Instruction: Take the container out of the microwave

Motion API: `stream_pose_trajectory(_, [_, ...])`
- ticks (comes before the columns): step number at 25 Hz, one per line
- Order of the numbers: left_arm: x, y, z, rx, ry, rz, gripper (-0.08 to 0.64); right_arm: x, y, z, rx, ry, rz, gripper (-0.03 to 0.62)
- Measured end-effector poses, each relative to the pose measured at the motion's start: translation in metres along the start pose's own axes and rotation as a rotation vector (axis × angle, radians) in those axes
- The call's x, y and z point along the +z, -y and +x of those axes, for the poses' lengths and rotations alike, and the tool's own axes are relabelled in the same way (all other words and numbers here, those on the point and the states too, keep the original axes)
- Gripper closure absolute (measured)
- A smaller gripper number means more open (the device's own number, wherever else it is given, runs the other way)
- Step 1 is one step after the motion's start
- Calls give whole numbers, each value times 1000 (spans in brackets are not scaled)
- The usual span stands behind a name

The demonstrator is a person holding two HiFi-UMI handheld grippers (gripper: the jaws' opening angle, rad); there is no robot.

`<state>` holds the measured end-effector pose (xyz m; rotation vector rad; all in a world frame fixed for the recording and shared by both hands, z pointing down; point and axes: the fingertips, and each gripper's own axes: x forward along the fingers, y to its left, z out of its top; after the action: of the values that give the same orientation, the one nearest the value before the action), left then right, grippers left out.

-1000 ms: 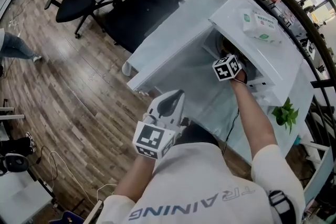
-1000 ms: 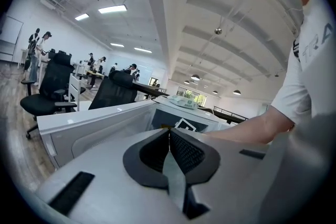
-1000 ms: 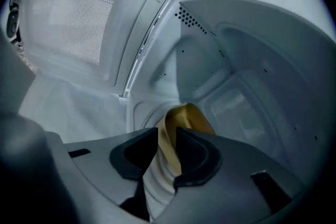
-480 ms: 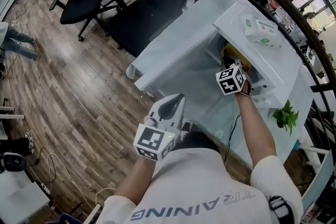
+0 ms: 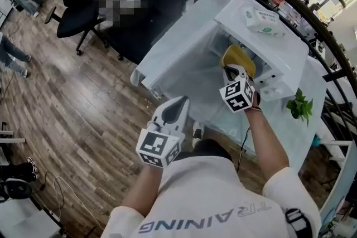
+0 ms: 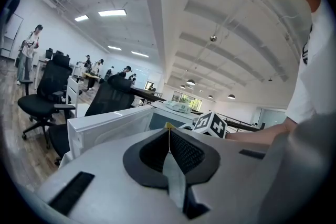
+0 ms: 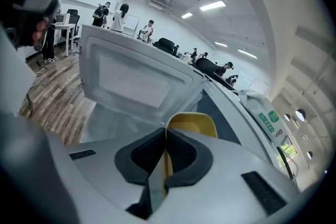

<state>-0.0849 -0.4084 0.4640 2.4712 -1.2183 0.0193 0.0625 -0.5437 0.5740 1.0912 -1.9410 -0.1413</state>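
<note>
Now mid-extraction: yellow container (image 5: 239,57) clamped by rim in right gripper (image 5: 231,71), at microwave (image 5: 290,52) mouth. Left gripper (image 5: 183,100) closed, empty. Next: clear open door (image 5: 178,61), set down.

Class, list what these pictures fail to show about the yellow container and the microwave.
- Yellow container: lower part, right gripper view, hidden by the right gripper clamping it.
- Microwave interior: head view, mostly hidden under its own top.
- Tissue pack print: head view, too small.
</note>
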Motion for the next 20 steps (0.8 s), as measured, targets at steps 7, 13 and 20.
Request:
stream_pose_trajectory(7, [8, 10, -16, -55, 10, 36, 525, 24, -28, -78, -1, 54, 33, 560])
stream_pose_trajectory(13, [16, 26, -21, -117, 20, 65, 525, 33, -39, -135, -25, 77, 70, 560])
stream_pose_trajectory(20, [23, 45, -23, -165, 20, 105, 525, 33, -42, -188, -77, 97, 100, 560])
